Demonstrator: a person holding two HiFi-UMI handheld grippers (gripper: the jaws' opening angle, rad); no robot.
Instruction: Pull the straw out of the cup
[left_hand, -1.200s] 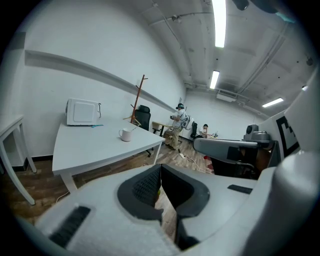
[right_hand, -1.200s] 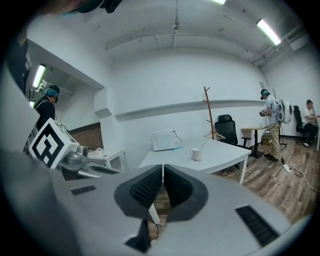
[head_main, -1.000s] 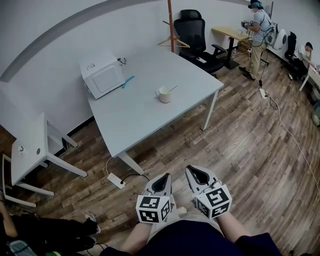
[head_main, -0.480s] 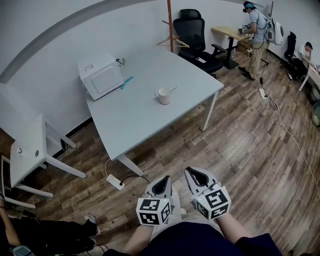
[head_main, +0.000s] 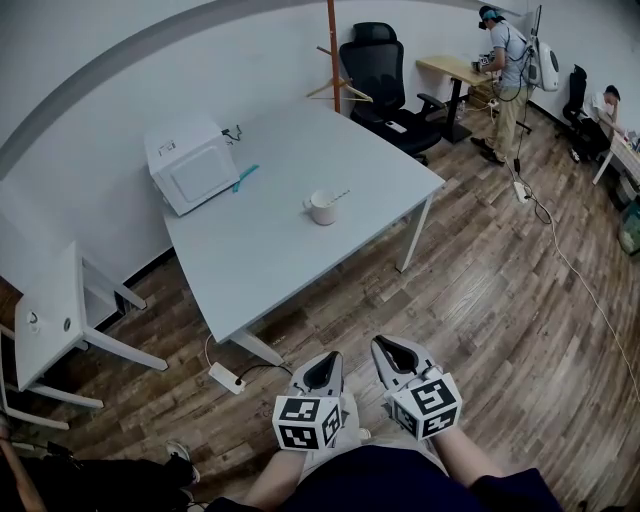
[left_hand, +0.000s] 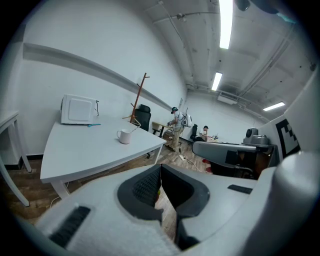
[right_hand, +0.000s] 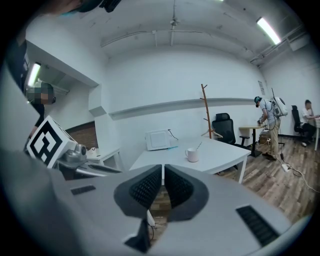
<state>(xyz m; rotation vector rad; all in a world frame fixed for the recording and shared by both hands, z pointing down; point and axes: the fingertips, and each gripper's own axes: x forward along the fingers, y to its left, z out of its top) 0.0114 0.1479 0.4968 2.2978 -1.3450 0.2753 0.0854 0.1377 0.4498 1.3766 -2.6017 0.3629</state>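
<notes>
A white cup (head_main: 322, 208) stands on the grey table (head_main: 260, 250), and a thin straw (head_main: 338, 195) leans out of it toward the right. The cup (left_hand: 124, 136) also shows small in the left gripper view, and the cup (right_hand: 191, 155) in the right gripper view, straw (right_hand: 198, 145) sticking up. Both grippers hang low near my lap, far from the table. My left gripper (head_main: 322, 366) is shut with nothing in it. My right gripper (head_main: 393, 351) is shut too, and empty.
A white microwave (head_main: 188, 167) and a blue pen-like item (head_main: 245, 178) lie at the table's back. A black office chair (head_main: 385, 75) and a wooden coat stand (head_main: 332, 50) are behind. A white side table (head_main: 50, 315) stands left; a power strip (head_main: 224, 377) lies on the floor. People stand far right.
The view has shifted slightly: the table and cup have drifted left and up in the head view. Both grippers stay shut in the same place near my lap.
</notes>
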